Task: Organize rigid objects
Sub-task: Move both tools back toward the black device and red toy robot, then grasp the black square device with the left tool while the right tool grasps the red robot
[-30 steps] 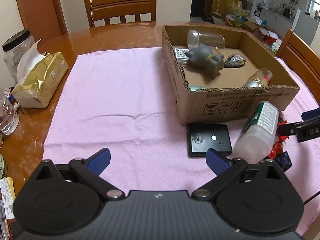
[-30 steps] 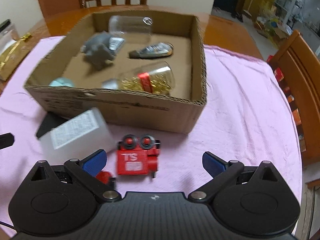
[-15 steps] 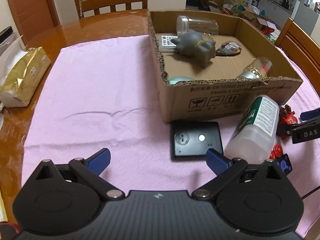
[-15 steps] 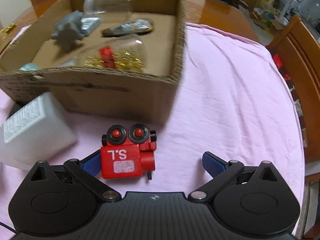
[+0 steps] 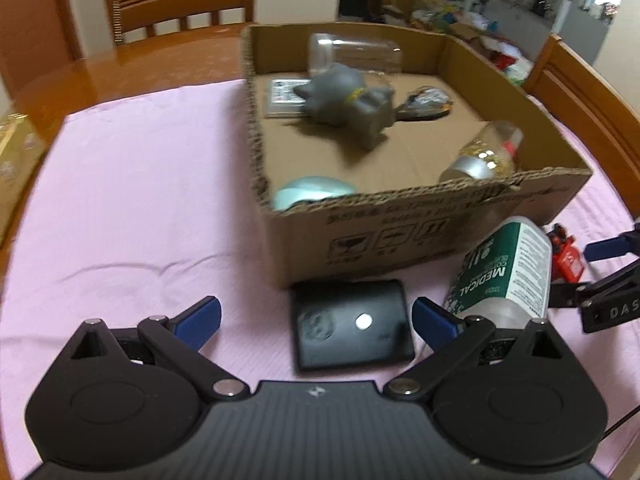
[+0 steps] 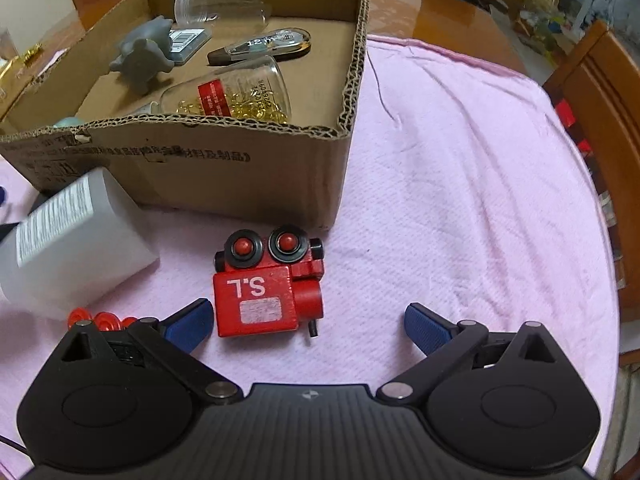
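- Two grippers are hovering over the pink cloth (image 6: 460, 168), both with their blue pads spread wide and gripping nothing: my left gripper (image 5: 316, 318) and my right gripper (image 6: 308, 322).
- I am looking along my right fingers at the red toy train (image 6: 269, 286), which is lying on the cloth just in front of the cardboard box (image 6: 224, 168); it is sitting toward my left pad, nearly touching it, well apart from the right pad.
- Its long axis is running away from me toward the box, wheels at the far end, the face lettered "S.L" turned up toward the camera, and a small black peg sticking out at the near right corner.
- Beside it on the left, the white medical bottle (image 6: 72, 240) is lying on its side, its long axis slanting toward the box wall; small red pieces (image 6: 100, 318) are lying near my left pad.
- From my left wrist, the black device (image 5: 352, 324) is lying flat between my spread pads, just in front of the box, with the bottle (image 5: 504, 276) beside my right pad.
- Inside the box, a grey animal figure (image 5: 348, 106), a clear jar (image 5: 356, 54), a bottle of gold bits (image 6: 232, 96) and a tape dispenser (image 6: 264, 46) are lying.
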### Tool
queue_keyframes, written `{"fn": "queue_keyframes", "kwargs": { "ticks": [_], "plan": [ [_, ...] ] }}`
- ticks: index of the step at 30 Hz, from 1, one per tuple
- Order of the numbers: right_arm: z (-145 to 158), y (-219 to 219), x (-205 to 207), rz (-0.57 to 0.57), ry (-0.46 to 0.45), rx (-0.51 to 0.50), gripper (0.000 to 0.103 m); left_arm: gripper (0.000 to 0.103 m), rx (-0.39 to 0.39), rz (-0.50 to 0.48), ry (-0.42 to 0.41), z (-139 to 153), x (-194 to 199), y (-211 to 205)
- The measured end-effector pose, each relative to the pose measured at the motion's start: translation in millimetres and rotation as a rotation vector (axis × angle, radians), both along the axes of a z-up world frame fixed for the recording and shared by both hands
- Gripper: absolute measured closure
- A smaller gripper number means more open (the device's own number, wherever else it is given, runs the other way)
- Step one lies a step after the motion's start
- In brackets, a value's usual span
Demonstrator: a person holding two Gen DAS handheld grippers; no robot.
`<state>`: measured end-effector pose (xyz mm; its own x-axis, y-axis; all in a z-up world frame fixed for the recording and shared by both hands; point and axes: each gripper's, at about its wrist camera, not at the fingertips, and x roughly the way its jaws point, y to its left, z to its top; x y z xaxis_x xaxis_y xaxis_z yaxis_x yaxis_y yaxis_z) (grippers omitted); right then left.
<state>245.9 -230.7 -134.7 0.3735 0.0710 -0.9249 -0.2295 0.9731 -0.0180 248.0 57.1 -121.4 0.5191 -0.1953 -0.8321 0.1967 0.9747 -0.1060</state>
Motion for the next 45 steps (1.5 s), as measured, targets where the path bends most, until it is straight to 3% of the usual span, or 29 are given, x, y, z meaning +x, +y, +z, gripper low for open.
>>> {"fn": "queue_keyframes", "kwargs": {
  "ticks": [5, 11, 16, 19, 28, 33, 40, 45],
  "plan": [
    [-1, 1, 1, 0.001, -0.001, 0.001, 0.000, 0.001, -0.058, -0.051, 0.015, -7, 10, 4],
    [1, -2, -1, -0.003, 0.000, 0.000, 0.000, 0.001, 0.042, -0.106, -0.011, -6, 9, 4],
    [1, -2, -2, -0.009, -0.001, 0.000, 0.000, 0.001, 0.008, -0.169, -0.004, -9, 0, 6],
    [0, -1, -1, -0.009, -0.003, -0.001, 0.000, 0.001, 0.037, -0.216, -0.023, -10, -4, -3],
    [1, -1, -2, -0.002, -0.008, 0.000, 0.000, 0.001, 0.111, -0.144, -0.029, -12, -14, 0],
    [1, -2, -4, 0.013, -0.025, 0.005, 0.000, 0.001, 0.108, -0.088, -0.016, -11, -17, 0],
    [1, -4, -7, 0.047, -0.054, 0.014, 0.000, 0.033, 0.098, -0.075, -0.036, -5, -17, -14],
    [1, -3, -7, 0.068, -0.066, 0.018, 0.000, 0.034, 0.102, -0.050, -0.025, -4, -22, -6]
  ]
}}
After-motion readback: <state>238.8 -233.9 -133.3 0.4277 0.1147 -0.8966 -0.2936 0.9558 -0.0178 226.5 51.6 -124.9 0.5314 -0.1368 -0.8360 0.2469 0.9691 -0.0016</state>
